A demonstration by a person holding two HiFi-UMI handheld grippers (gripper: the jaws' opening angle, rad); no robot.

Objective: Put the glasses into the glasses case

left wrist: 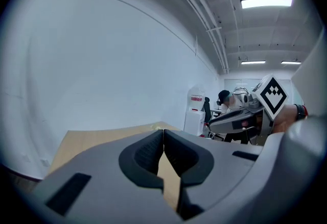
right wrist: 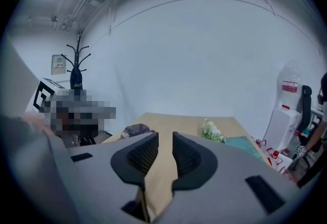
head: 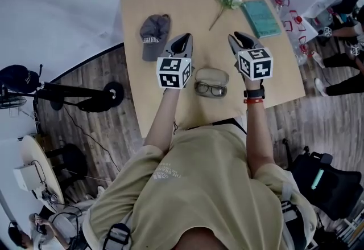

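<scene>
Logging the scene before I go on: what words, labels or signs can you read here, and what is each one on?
Nothing reads clearly enough to quote.
Grey fabric cap on the wooden table: white lettering, too small to read.
Beige T-shirt on the person: white print, too small to read.
White water dispenser: red label, blurred.
Paper notice on the wall: blurred.

This looks like an office room. It has long ceiling lights (left wrist: pixel 265 2), plain white walls (left wrist: pixel 102 65), a coat stand (right wrist: pixel 76 62) and a black office chair (head: pixel 335 192).
</scene>
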